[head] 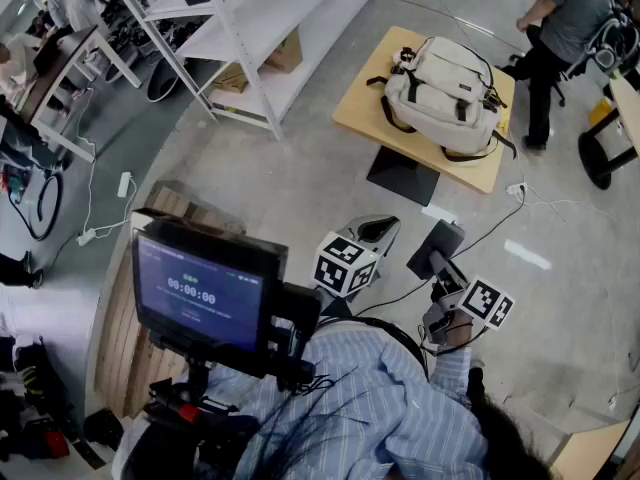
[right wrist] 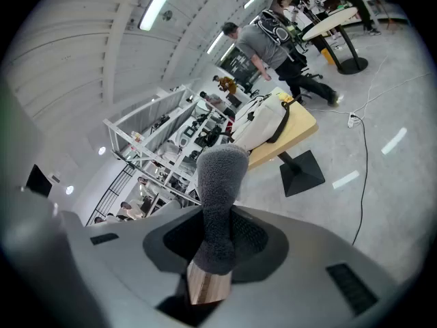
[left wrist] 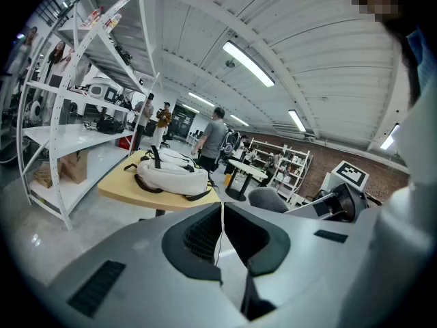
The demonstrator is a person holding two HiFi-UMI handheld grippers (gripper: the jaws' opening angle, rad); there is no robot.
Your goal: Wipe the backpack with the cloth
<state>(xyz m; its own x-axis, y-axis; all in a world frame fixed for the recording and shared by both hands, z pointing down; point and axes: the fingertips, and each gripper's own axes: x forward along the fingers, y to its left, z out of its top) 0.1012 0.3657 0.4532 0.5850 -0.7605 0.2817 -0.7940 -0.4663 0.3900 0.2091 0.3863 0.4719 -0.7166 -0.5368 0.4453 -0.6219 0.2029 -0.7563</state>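
Looks like the approach step: right gripper (right wrist: pixel 217 241) clamps the grey cloth (right wrist: pixel 220 183), left gripper (left wrist: pixel 221 238) pinched shut, empty; backpack (right wrist: pixel 263 123) well ahead of both, so walk closer first

Cannot follow the wooden handle (right wrist: pixel 205 285) to its lower end, sunk between the right gripper's (right wrist: pixel 218 219) jaws. Cannot see most of the tabletop's (left wrist: pixel 116 186) leg in the left gripper view, blocked by the left gripper (left wrist: pixel 221 210). Cannot pick out the cloth (right wrist: pixel 217 183) in the head view: too small and dark.
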